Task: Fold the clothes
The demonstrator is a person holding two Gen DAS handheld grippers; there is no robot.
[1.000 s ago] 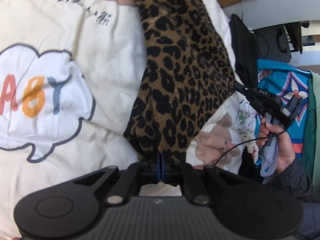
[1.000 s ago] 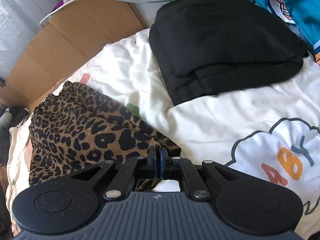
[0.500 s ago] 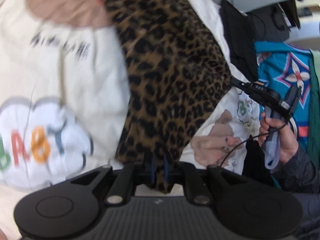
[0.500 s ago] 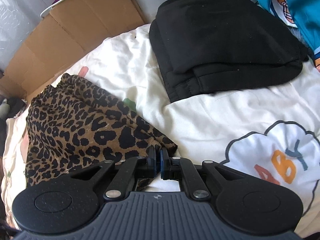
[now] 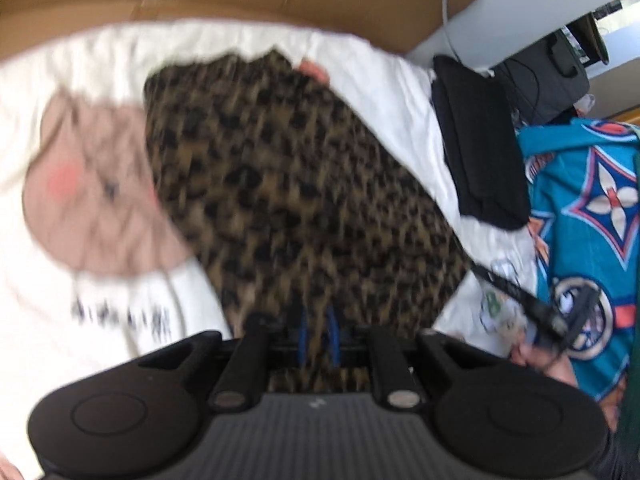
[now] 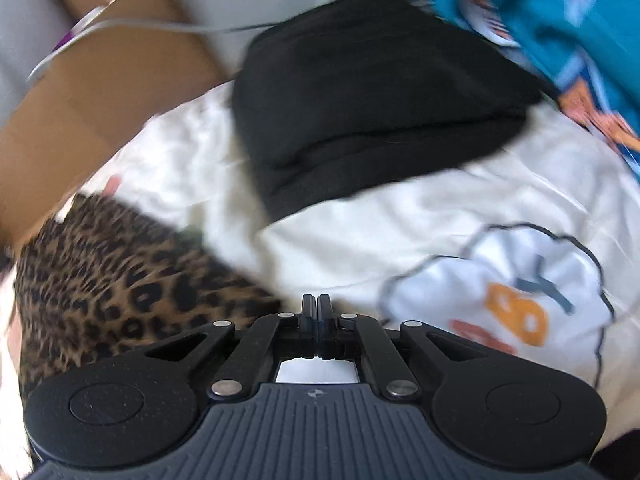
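On the bed, a white cover (image 6: 400,216) printed with a cartoon cloud carries the leopard-print garment (image 5: 296,192), spread flat and lengthwise away from the left gripper (image 5: 318,330). Left fingers stand slightly apart with the garment's near edge between the blue pads; frame is motion-blurred, so whether they actually grip the cloth cannot be told. Right gripper (image 6: 316,312): fingers pressed together, nothing visible between them, tips over bare cover just beside the garment's corner (image 6: 120,280). A folded black garment (image 6: 376,100) lies farther back on the cover, apart from the leopard piece. Teal patterned cloth (image 5: 592,216) sits at the right edge. Cardboard (image 6: 100,100) stands behind the bed, with a grey cable (image 6: 132,26) across it. A hand (image 5: 540,360) holding the right gripper shows in the left view.
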